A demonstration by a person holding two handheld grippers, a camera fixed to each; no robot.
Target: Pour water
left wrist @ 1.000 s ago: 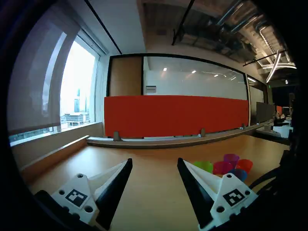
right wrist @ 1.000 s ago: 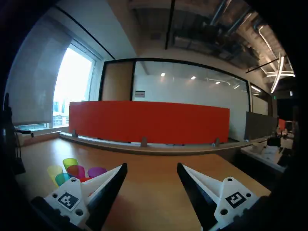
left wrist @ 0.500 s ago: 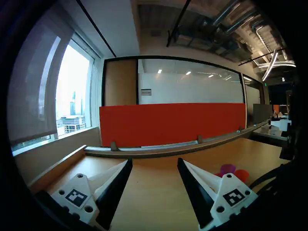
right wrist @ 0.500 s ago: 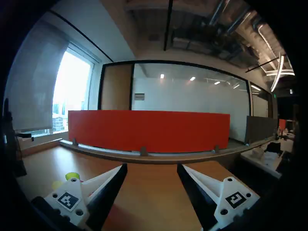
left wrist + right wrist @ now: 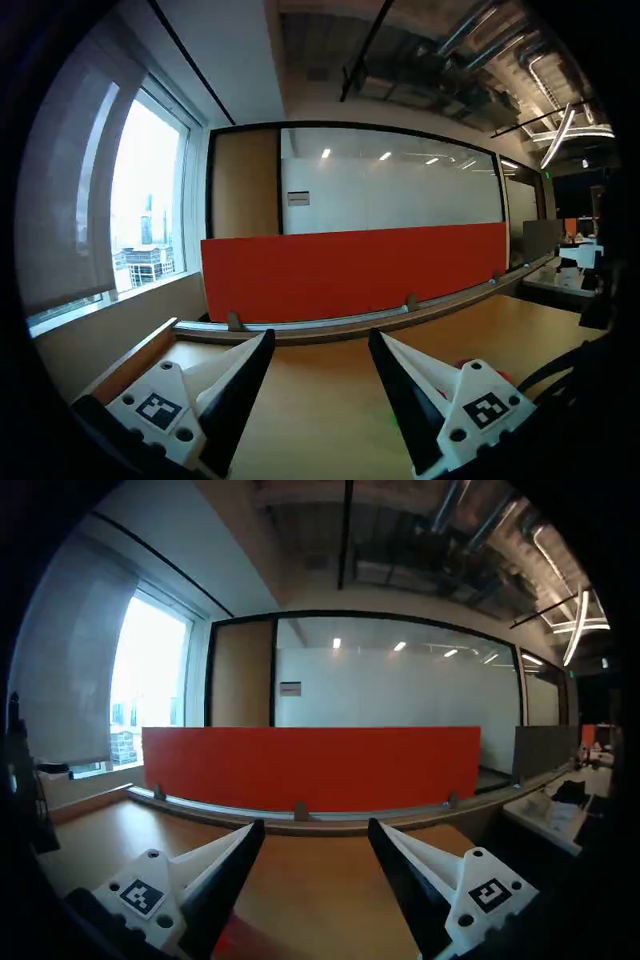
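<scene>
Over the desk, holds left gripper and right gripper spread wide, empty, both aimed at the red divider.

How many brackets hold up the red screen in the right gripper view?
3: one bracket at the left end of the screen, one at the middle, one near the right end. The whole bottom edge shows, so none seems hidden.

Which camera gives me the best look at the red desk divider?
Right gripper view: the red divider sits square-on and centred, both ends in frame. Left gripper view shows the red divider too, but slanted.
</scene>
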